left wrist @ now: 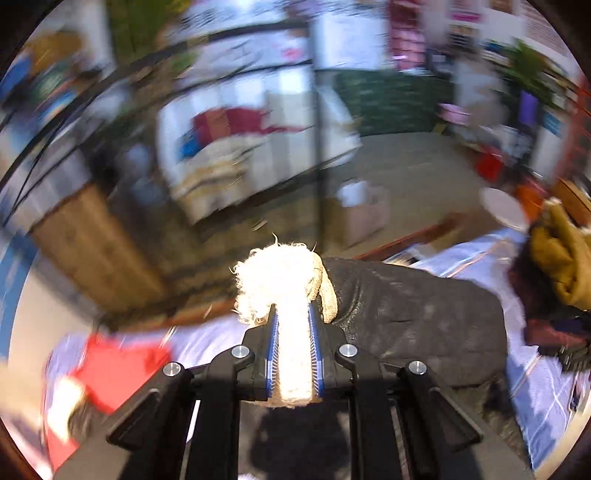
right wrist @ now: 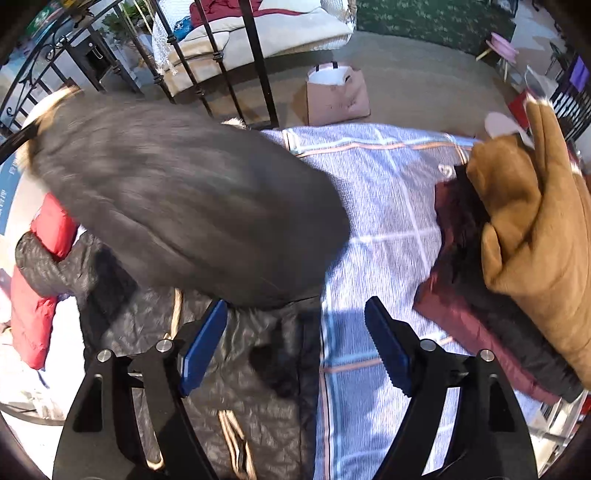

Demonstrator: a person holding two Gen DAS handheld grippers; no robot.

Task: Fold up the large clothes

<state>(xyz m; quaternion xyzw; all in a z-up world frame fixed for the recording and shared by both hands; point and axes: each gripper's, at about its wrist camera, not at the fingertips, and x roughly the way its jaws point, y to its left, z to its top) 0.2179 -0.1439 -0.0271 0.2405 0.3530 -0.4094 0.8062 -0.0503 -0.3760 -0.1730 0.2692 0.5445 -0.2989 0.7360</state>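
Coat on the bedspread's left half, folded pile at right, bag on floor behind.

Sun's blasting my room: grey carpet, black iron railing, a paper bag on the floor, green patterned rug behind.

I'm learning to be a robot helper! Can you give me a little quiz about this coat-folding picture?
1. True or false: the left gripper is shut on the dark coat's fleecy cream lining.
2. What lies under the coat? A) checked bedsheet B) wooden table C) green rug
3. The right gripper is ____ and holds nothing.

Key: 1 true; 2 A; 3 open.
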